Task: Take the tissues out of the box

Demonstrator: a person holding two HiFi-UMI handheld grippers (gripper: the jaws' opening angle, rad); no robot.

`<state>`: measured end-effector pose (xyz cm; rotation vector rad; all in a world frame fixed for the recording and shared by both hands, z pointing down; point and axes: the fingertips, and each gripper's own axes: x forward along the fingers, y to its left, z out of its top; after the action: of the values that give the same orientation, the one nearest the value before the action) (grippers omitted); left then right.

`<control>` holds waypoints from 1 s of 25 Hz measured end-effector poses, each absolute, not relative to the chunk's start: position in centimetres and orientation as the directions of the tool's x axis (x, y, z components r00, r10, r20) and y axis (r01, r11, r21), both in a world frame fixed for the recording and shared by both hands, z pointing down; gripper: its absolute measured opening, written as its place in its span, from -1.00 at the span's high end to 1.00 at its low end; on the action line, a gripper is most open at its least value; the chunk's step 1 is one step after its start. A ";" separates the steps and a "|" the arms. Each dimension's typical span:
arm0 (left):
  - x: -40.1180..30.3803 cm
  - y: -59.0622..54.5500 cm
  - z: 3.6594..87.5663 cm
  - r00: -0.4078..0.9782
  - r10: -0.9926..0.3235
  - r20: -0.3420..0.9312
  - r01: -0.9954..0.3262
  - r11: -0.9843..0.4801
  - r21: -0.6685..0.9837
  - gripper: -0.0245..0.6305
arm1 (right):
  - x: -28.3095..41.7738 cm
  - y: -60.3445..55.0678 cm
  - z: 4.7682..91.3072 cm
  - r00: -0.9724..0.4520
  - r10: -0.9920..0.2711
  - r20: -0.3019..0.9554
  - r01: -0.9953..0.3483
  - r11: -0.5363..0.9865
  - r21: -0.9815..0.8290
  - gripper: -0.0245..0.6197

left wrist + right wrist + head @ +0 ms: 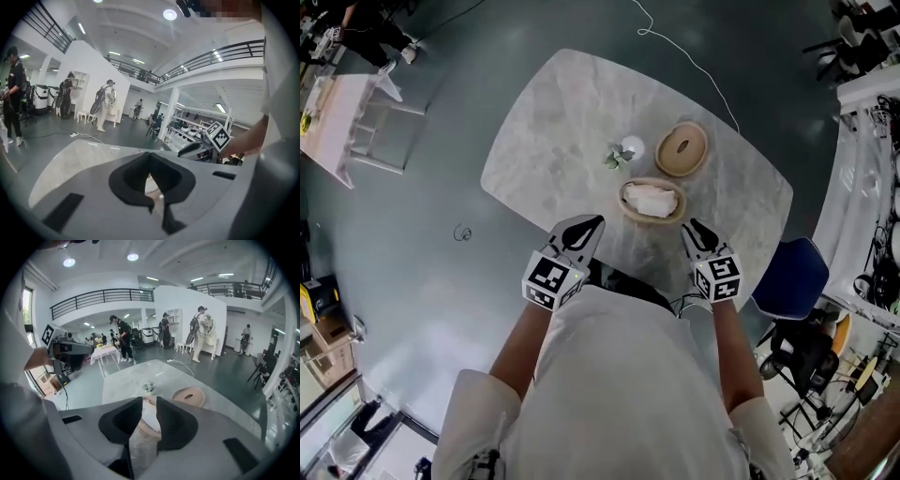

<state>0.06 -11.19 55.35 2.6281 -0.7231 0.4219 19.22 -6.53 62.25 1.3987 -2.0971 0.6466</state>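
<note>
- The open box (649, 221), with white tissues (652, 200) heaped in it, stands near the table's (544, 141) near edge, with its lid (682, 148) just beyond.
- The right gripper (694, 230) has its jaws apart and empty; the box lies straight ahead and to the left.
- The left gripper (589, 227) has its tips together and holds nothing; the box lies to its far right.
- The right gripper looks nearer.

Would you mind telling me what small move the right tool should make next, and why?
Probably ease the right tool forward and down onto the tissues. Its jaws stand apart with nothing gripped, short of the open box, and the lid already lies aside on the table.
</note>
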 end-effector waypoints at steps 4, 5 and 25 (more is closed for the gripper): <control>-0.1 -11.9 56.4 0.823 -0.412 0.390 -0.535 -0.793 0.291 0.90 | 18.3 -7.5 65.4 -0.333 -0.612 0.717 -0.912 0.402 -0.081 0.58; 0.0 -12.1 56.7 0.823 -0.409 0.393 -0.535 -0.792 0.295 0.90 | 18.0 -7.7 66.1 -0.337 -0.594 0.730 -0.906 0.416 -0.079 0.58; -2.4 -14.1 63.0 0.788 -0.380 0.485 -0.580 -0.722 0.378 0.90 | 15.1 -9.3 81.0 -0.287 -0.230 0.930 -0.727 0.685 -0.055 0.49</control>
<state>-2.37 -14.14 62.96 2.4554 -0.7145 0.5150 15.10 -9.28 81.00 0.7540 -1.8408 0.5887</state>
